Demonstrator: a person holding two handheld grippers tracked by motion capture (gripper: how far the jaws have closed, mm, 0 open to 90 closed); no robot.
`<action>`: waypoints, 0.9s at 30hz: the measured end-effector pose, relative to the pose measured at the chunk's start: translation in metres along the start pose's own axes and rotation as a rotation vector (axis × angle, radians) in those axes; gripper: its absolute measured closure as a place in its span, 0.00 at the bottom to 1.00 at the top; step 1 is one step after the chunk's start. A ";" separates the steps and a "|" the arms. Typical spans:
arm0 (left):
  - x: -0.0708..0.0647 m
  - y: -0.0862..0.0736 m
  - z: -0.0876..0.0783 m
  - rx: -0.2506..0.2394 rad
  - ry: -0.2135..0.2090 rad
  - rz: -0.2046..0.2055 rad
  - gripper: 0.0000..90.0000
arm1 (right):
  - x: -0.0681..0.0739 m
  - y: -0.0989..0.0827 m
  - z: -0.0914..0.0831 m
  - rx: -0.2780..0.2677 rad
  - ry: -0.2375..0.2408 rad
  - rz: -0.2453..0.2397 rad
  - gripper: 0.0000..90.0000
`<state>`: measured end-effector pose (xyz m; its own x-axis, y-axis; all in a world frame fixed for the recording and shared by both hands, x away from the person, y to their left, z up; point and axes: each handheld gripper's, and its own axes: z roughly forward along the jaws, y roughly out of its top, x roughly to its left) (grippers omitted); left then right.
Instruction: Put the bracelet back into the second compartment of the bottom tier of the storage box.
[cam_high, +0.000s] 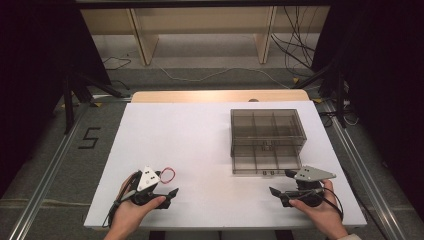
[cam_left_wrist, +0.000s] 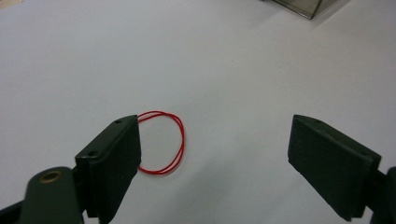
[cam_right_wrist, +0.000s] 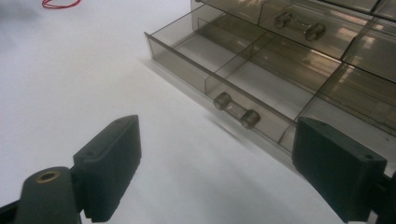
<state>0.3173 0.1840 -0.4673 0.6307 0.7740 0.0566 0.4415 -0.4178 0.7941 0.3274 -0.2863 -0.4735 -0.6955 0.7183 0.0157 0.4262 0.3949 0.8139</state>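
- We hold the left gripper near the front left of the white table, its jaws spread wide with nothing between them
- The red band lies flat on the table just beyond this gripper, a thin loop doubled on itself
- In the left gripper view the band sits just beside the left-hand jaw, partly hidden behind its tip, and well apart from the other jaw; we cannot tell whether the jaw touches it
- We hold the right gripper near the front right of the table, just in front of the box; its jaws also stand wide apart and empty
- The box is smoky clear plastic, split into compartments, and stands on the right half of the table, well apart from the band
- Its lower drawer is pulled out toward us and lies open, with a dumbbell-shaped handle on its front wall
- In the right gripper view the drawer front runs slanting between the two jaws, and the right-hand jaw sits just beside its near end
- A second handle shows on the level above
- The band peeks in at the top left of that view, far from the drawer
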 end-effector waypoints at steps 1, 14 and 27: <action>0.000 0.000 0.000 0.000 0.000 0.000 0.20 | 0.000 0.000 0.000 -0.002 0.000 0.000 0.19; 0.018 0.004 0.010 0.036 0.147 -0.121 0.36 | 0.003 0.001 0.001 0.002 -0.006 -0.004 0.19; 0.042 0.005 0.033 0.124 0.206 -0.209 0.62 | 0.003 0.001 0.002 -0.002 -0.006 -0.005 0.19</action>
<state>0.3669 0.1989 -0.4813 0.3810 0.9240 0.0316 0.6300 -0.2845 0.7226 0.3271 -0.2829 -0.4737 -0.6942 0.7197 0.0085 0.4218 0.3972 0.8150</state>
